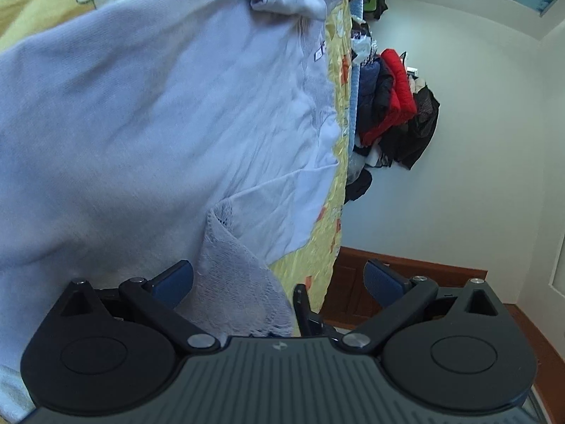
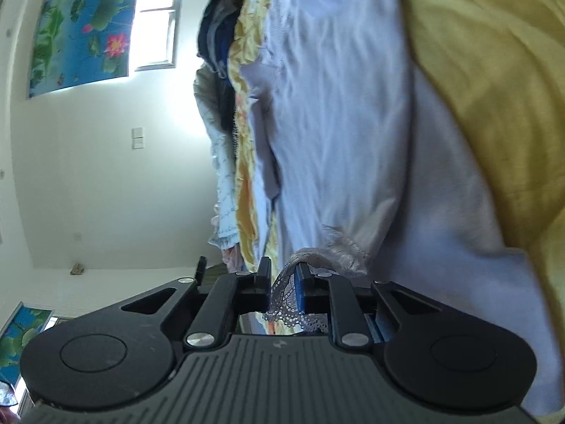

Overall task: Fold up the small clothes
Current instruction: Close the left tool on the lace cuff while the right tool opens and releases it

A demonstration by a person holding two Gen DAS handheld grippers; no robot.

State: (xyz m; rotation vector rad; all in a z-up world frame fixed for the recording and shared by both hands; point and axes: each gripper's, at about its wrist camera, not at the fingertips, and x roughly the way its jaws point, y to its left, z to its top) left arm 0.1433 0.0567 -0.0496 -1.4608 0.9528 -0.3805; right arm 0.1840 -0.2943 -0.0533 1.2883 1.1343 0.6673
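A pale lavender garment [image 1: 169, 116] with a lace-trimmed hem [image 1: 233, 268] lies spread on a yellow patterned bedspread [image 1: 335, 190]. My left gripper [image 1: 279, 279] is open, its blue pads wide apart, with the lace hem lying between them near the left pad. In the right wrist view the same garment [image 2: 339, 113] stretches away over the bedspread [image 2: 487, 81]. My right gripper [image 2: 284, 282] is shut on the lace hem [image 2: 286, 293], which bunches between the fingers.
A heap of dark, blue and red clothes [image 1: 392, 106] lies at the far edge of the bed. More clothes [image 2: 219, 42] pile beyond the bed in the right wrist view. A white wall [image 1: 459, 176], wooden floor [image 1: 529, 325] and window [image 2: 155, 17] surround the bed.
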